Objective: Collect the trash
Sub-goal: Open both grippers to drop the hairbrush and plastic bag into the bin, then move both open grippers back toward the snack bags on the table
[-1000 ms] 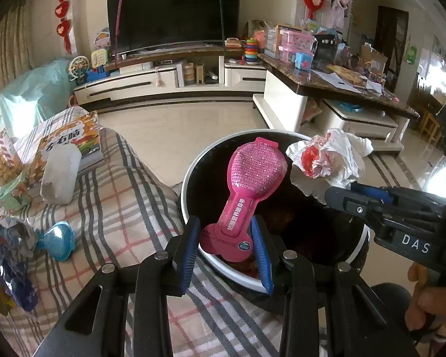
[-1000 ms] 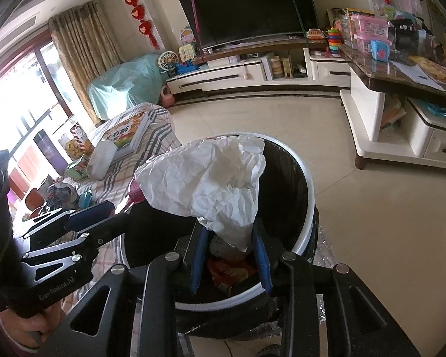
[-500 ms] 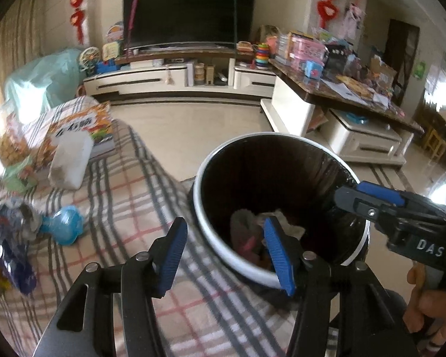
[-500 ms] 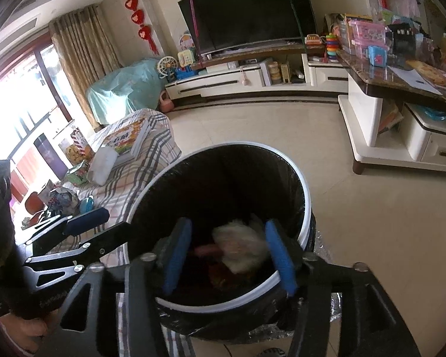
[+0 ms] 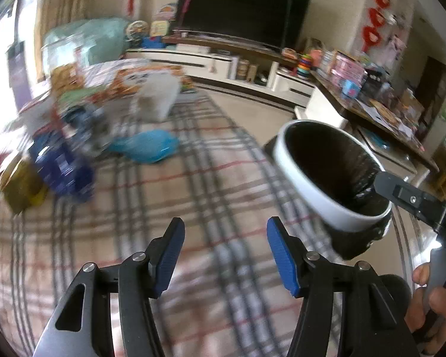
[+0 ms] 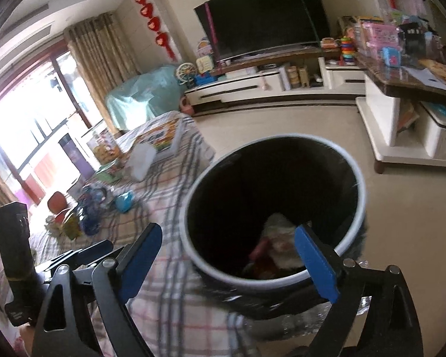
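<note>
Standing upright on the floor, the trash bin (image 6: pixel 275 208) points its open mouth straight up, its long axis vertical, and it sits right against the edge of the plaid-covered worktop (image 5: pixel 169 196). A black liner covers its inside below the white rim. Crumpled white paper (image 6: pixel 278 241) with a pink item beside it lies low inside, seen from the right wrist view.

The left tongs (image 5: pixel 224 257) hang over the plaid cloth with their blue pads wide apart, holding nothing and touching nothing. The right tongs (image 6: pixel 227 263) are spread wider still, empty, one pad over the cloth and the other over the near rim of the bin, so the bin's mouth shows between them; whether that pad touches the rim cannot be told.

Farther along the worktop lie a teal object (image 5: pixel 144 148), a blue wrapper (image 5: pixel 61 163), a white container (image 5: pixel 159 96) and a colourful book (image 6: pixel 160 136), the left view badly blurred.
</note>
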`<act>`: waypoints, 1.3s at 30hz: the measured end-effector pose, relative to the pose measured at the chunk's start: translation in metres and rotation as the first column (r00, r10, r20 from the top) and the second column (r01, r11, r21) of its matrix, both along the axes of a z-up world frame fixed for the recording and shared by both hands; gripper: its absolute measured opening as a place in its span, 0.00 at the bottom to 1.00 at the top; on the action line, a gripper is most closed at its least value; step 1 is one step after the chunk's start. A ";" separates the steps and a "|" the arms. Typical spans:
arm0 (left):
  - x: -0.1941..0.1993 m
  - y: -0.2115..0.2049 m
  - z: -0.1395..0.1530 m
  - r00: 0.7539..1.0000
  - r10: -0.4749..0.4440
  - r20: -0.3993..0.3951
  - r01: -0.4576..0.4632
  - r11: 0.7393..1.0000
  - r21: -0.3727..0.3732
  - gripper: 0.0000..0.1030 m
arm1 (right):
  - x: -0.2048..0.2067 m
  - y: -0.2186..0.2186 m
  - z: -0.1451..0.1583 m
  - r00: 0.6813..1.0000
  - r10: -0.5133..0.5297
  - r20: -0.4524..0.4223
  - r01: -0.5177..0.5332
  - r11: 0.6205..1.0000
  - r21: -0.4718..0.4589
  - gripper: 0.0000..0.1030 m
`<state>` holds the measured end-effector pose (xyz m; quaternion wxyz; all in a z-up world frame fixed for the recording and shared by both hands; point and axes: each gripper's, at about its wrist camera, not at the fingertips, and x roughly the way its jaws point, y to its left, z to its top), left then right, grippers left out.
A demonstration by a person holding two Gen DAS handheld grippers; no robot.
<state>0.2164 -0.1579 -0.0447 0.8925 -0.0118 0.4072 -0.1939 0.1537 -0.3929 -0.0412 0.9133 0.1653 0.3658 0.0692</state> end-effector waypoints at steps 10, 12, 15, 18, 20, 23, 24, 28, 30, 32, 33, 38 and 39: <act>-0.029 0.066 0.000 0.991 0.132 -0.017 -0.132 0.991 -0.018 0.56 | 0.002 0.063 -0.010 0.993 0.119 -0.022 -0.118 0.993 0.022 0.89; -0.031 0.079 0.000 0.988 0.152 -0.019 -0.152 0.988 -0.019 0.56 | 0.003 0.075 -0.011 0.990 0.142 -0.024 -0.142 0.990 0.022 0.89; -0.037 0.093 0.000 0.983 0.180 -0.022 -0.181 0.983 -0.020 0.56 | 0.005 0.091 -0.012 0.984 0.176 -0.024 -0.175 0.984 0.028 0.89; -0.044 0.105 0.002 0.979 0.205 -0.021 -0.205 0.979 -0.018 0.56 | 0.008 0.105 -0.014 0.979 0.203 -0.026 -0.203 0.979 0.034 0.89; -0.045 0.115 0.002 0.975 0.219 -0.020 -0.219 0.975 -0.018 0.56 | 0.010 0.115 -0.014 0.975 0.220 -0.026 -0.219 0.975 0.036 0.89; -0.046 0.126 0.001 0.969 0.244 -0.023 -0.245 0.969 -0.020 0.56 | 0.013 0.128 -0.014 0.968 0.248 -0.022 -0.247 0.968 0.041 0.89; -0.045 0.130 0.001 0.967 0.253 -0.024 -0.254 0.967 -0.019 0.56 | 0.014 0.133 -0.014 0.966 0.258 -0.021 -0.257 0.966 0.042 0.89; -0.035 0.145 0.001 0.959 0.284 -0.013 -0.284 0.959 0.003 0.56 | 0.021 0.150 -0.016 0.956 0.292 -0.019 -0.291 0.955 0.052 0.89; -0.030 0.153 0.001 0.955 0.297 -0.019 -0.297 0.955 -0.001 0.56 | 0.026 0.159 -0.017 0.952 0.305 -0.019 -0.304 0.951 0.054 0.89; -0.025 0.161 0.002 0.950 0.310 -0.021 -0.311 0.951 -0.004 0.56 | 0.032 0.169 -0.018 0.947 0.320 -0.023 -0.318 0.946 0.058 0.89; -0.022 0.163 0.002 0.949 0.315 -0.019 -0.315 0.949 -0.003 0.56 | 0.034 0.172 -0.018 0.945 0.326 -0.024 -0.324 0.944 0.060 0.89; -0.006 0.176 0.003 0.945 0.327 -0.014 -0.327 0.945 0.003 0.56 | 0.048 0.192 -0.018 0.932 0.361 -0.021 -0.360 0.932 0.052 0.89; -0.002 0.178 0.003 0.944 0.329 -0.013 -0.329 0.944 0.005 0.56 | 0.052 0.196 -0.018 0.930 0.368 -0.021 -0.367 0.929 0.053 0.89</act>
